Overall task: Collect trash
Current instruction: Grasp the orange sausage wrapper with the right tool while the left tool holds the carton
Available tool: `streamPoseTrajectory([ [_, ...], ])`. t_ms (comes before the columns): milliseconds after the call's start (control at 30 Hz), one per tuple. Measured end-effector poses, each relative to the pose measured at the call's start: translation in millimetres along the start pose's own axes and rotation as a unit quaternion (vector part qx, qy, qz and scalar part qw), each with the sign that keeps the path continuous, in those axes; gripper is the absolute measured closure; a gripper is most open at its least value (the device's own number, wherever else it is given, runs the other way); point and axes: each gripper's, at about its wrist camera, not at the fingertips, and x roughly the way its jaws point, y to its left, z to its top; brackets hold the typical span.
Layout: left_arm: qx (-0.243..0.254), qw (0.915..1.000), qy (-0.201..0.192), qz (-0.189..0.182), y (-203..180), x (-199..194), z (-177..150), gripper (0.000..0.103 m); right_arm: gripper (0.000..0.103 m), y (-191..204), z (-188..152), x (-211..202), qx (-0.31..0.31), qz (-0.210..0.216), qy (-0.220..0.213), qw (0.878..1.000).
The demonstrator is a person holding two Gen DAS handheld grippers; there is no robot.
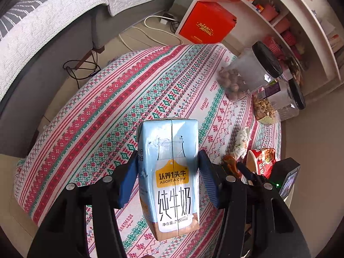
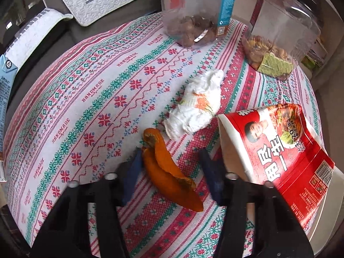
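**Milk carton gripped in my left, orange peel between my right's fingers**

L gripper: about half open, both blue pads pressed flat on the sides of the milk carton. Carton is upright between the fingers, clear of the tablecloth, pale blue w/ a yellow tag and big black characters facing my camera. Firm hold as far as I can see; pads touch at 9 and 3 o'clock of the carton.

R gripper: fingers narrowed around the orange peel, tips low at the cloth. Left pad touches the peel's edge at its 9 o'clock. Right pad sits just beside the peel at 3 o'clock, w/ a strip of cloth showing between; can't tell if it really presses. Peel lies flat on the cloth, long axis from 11 to 5 o'clock, not lifted. No earlier view, so I only say how the fingers stand.

Other trash in the R view: crumpled tissue at 1 o'clock from the peel, just beside its top end. Red snack bag at 3 o'clock, near my right finger, propped up on its open end, partly over the table edge.

Far side of the table, 12 to 2 o'clock: two clear jars w/ black lids, one w/ round nuts, one w/ mixed nuts.
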Motion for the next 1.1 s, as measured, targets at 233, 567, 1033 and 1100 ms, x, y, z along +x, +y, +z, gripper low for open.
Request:
streamPoseTrajectory([
  [233,-0.002,0.9999,-0.01,0.0,1.1,-6.0,1.7,0.048,0.088,-7.5,-4.0,-8.6,0.039,0.048,0.019,0.998],
  [567,0.0,0.9995,-0.032,0.004,-1.2,-16.5,3.8,0.048,0.088,-5.8,3.3,-81.3,0.065,0.094,-0.063,0.991],
  [1033,0.04,0.9982,-0.043,-0.003,-34.9,-16.5,-9.7,0.048,0.088,-37.1,-3.1,-125.8,0.101,0.101,-0.112,0.983],
  [1100,0.048,0.9978,-0.047,-0.004,-41.9,-16.6,-12.6,0.048,0.088,-42.0,-6.1,-133.3,0.104,0.099,-0.119,0.982],
])
